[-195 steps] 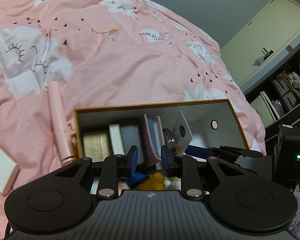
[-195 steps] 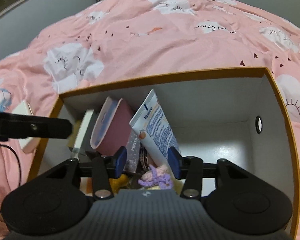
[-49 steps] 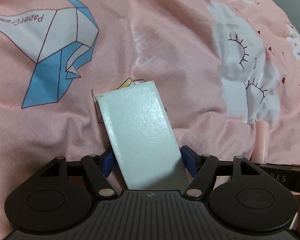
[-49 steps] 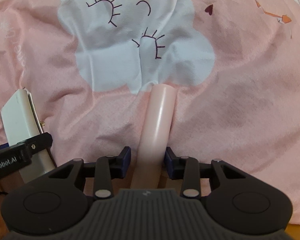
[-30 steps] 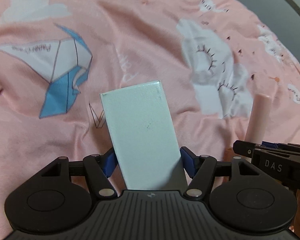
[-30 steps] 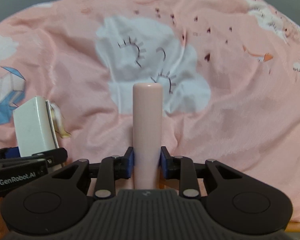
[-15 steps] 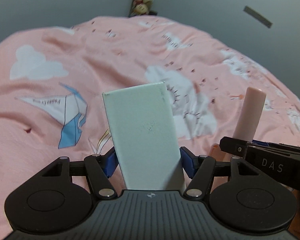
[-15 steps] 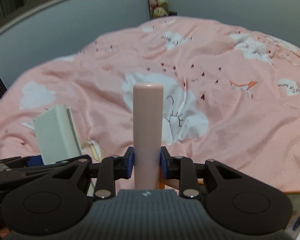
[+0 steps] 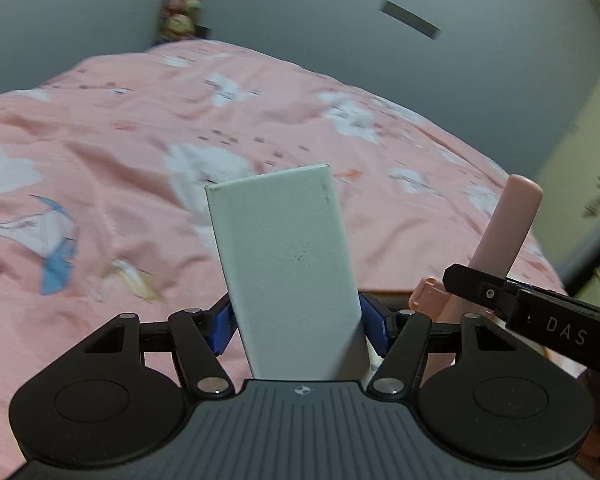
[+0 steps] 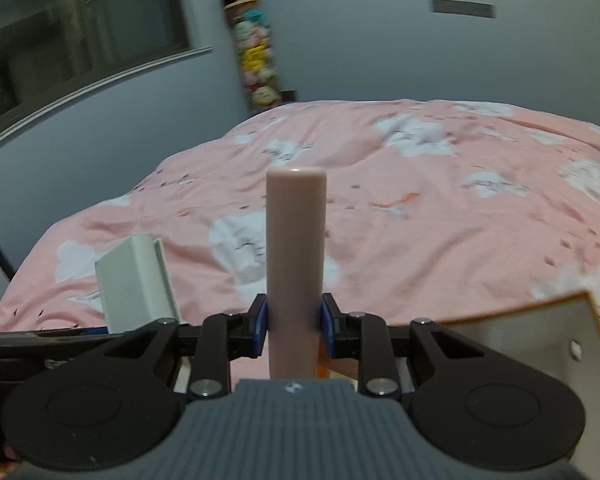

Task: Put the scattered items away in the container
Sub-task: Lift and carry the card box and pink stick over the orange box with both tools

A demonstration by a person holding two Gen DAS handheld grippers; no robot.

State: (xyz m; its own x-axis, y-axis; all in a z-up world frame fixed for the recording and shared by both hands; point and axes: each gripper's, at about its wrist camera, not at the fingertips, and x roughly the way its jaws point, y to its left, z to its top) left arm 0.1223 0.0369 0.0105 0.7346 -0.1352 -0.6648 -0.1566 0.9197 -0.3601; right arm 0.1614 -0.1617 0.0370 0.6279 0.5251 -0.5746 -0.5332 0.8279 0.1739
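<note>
My left gripper (image 9: 298, 326) is shut on a flat white box (image 9: 286, 272) and holds it upright above the pink bed. My right gripper (image 10: 294, 326) is shut on a pink tube (image 10: 296, 264) that stands upright between its blue pads. The tube also shows in the left wrist view (image 9: 502, 236) at the right, behind the right gripper's black body. The white box shows in the right wrist view (image 10: 136, 284) at the left. A corner of the orange-rimmed white container (image 10: 580, 344) shows at the lower right of the right wrist view; its inside is hidden.
The pink duvet (image 9: 112, 168) with white clouds spreads ahead in both views. Grey walls rise behind the bed. A hanging column of plush toys (image 10: 254, 56) is in the far corner. A window (image 10: 60, 40) is at the upper left.
Both grippers have lifted and tilted up with the box and the tube held; the views now show more wall. The container's corner has come into the right wrist view.
</note>
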